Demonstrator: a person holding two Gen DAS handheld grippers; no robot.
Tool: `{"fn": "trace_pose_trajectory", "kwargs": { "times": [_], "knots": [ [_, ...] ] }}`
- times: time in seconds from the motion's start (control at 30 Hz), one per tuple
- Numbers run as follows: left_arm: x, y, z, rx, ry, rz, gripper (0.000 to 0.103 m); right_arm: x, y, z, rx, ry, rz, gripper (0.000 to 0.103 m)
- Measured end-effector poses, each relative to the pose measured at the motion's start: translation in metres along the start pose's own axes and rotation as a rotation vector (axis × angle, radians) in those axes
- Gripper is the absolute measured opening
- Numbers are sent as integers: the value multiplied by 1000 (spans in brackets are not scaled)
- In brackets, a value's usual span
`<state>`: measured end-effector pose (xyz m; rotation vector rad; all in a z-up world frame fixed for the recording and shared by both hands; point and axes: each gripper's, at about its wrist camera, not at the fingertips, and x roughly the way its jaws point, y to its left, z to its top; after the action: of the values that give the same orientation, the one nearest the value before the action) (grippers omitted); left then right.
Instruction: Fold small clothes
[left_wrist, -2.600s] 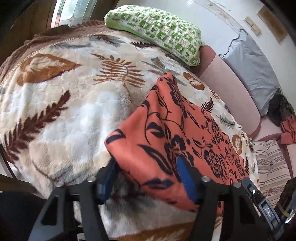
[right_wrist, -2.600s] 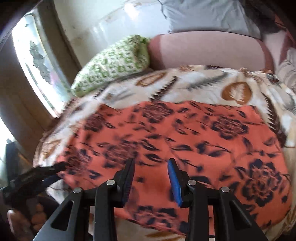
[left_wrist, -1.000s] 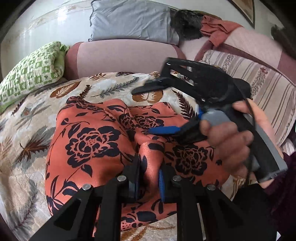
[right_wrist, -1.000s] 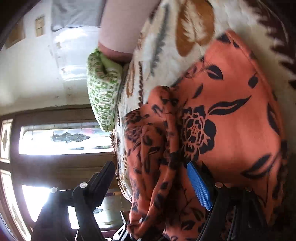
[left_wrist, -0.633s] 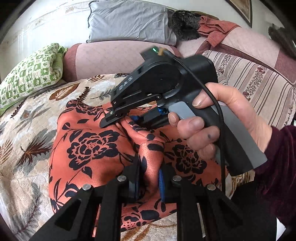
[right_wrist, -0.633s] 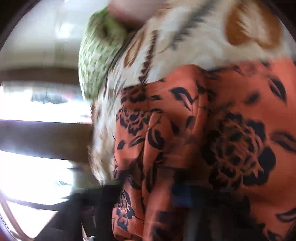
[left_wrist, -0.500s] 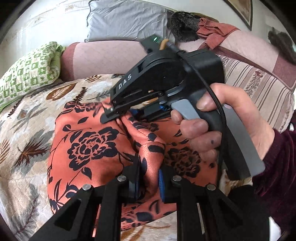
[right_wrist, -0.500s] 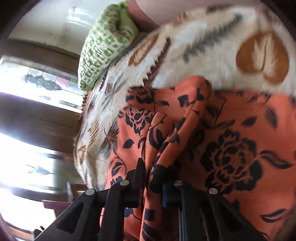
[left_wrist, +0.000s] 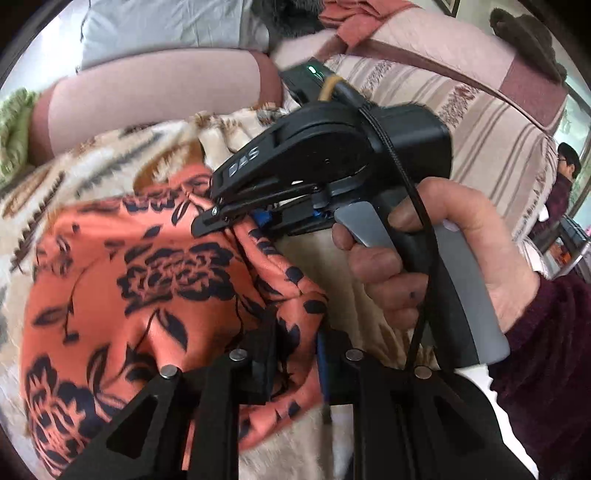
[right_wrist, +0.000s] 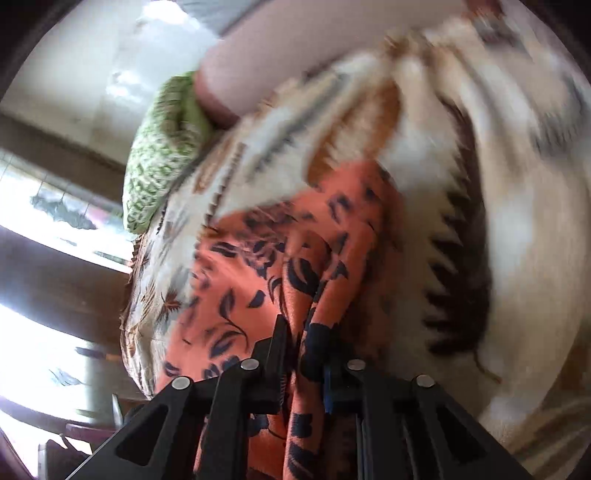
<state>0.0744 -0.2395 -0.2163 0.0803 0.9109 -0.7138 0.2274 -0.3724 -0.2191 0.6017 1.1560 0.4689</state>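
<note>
Left wrist view: my left tool (left_wrist: 295, 354) pinches a fold of the orange floral cloth (left_wrist: 122, 295), which lies on the leaf-print blanket (left_wrist: 110, 155). My right tool (left_wrist: 236, 218), held in my right hand (left_wrist: 454, 258), clamps the same fold farther along.

The orange garment (left_wrist: 122, 280) printed with black flowers lies on the leaf-patterned blanket (left_wrist: 110, 158). One edge is gathered into a raised, bunched ridge, while its left part rests flat.
</note>
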Motion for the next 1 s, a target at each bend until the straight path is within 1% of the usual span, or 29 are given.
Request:
{"fn": "trace_pose_trajectory", "kwargs": {
  "times": [0.03, 0.07, 0.1, 0.13, 0.17, 0.2, 0.23, 0.27, 0.3, 0.33, 0.37, 0.4, 0.47, 0.5, 0.57, 0.6, 0.63, 0.67, 0.7, 0.73, 0.77, 0.8, 0.83, 0.9, 0.97, 1.0],
  "knots": [
    [-6, 0, -1, 9, -10, -9, 27, -3, -6, -3, 31, -15, 33, 28],
    [-16, 0, -3, 23, -20, -25, 36, -8, -8, -6, 47, -33, 43, 30],
    [-33, -1, -6, 45, -39, -35, 42, -15, -7, -8, 57, -50, 34, 37],
    [-46, 1, -7, 60, -61, -25, 56, -24, -3, -12, 57, -73, 21, 47],
    [-61, 3, -8, 73, -92, -9, 67, -31, 0, -16, 52, -93, 10, 53],
    [-77, 6, -9, 85, -132, 13, 70, -40, 6, -21, 37, -122, -4, 58],
    [-97, 14, -12, 89, -175, 49, 70, -51, 15, -27, 8, -147, -24, 58],
    [-104, 19, -13, 84, -188, 71, 70, -59, 23, -32, -17, -162, -38, 58],
    [-116, 32, -13, 60, -203, 116, 70, -67, 30, -37, -45, -177, -48, 58],
    [-122, 42, -16, 39, -206, 149, 70, -74, 43, -45, -81, -198, -50, 57],
    [-127, 52, -17, 15, -208, 189, 70, -77, 47, -49, -94, -206, -50, 57],
    [-129, 70, -17, -25, -206, 256, 70, -81, 55, -55, -109, -212, -46, 54],
    [-127, 95, -18, -89, -181, 321, 70, -72, 75, -67, -136, -195, -16, 41],
    [-123, 109, -14, -120, -167, 344, 70, -71, 77, -71, -141, -188, -9, 37],
    [-115, 122, -19, -152, -138, 398, 70, -59, 87, -83, -164, -168, -29, 37],
    [-110, 124, -21, -150, -124, 411, 70, -50, 89, -88, -171, -147, -52, 37],
    [-104, 124, -25, -138, -107, 417, 70, -37, 85, -94, -151, -101, -88, 36],
    [-95, 123, -30, -125, -73, 428, 70, -34, 79, -100, -131, -75, -104, 36],
    [-84, 122, -37, -110, -24, 438, 70, -22, 67, -106, -83, -29, -126, 33],
    [-73, 121, -46, -96, 15, 436, 70, -18, 59, -110, -56, -14, -124, 30],
    [-66, 120, -56, -88, 35, 432, 71, -18, 53, -114, -38, -17, -113, 28],
    [-65, 122, -62, -102, 26, 430, 71, -18, 50, -117, -32, -34, -102, 26],
    [-68, 125, -63, -125, 11, 417, 71, -20, 52, -118, -38, -31, -106, 26],
    [-74, 131, -59, -174, 6, 384, 71, -22, 57, -114, -45, -20, -128, 26],
    [-83, 131, -53, -177, -13, 394, 71, -25, 65, -108, -41, -14, -140, 25],
    [-85, 132, -47, -173, -31, 409, 70, -32, 71, -102, -48, -34, -135, 25]
  ]
}}
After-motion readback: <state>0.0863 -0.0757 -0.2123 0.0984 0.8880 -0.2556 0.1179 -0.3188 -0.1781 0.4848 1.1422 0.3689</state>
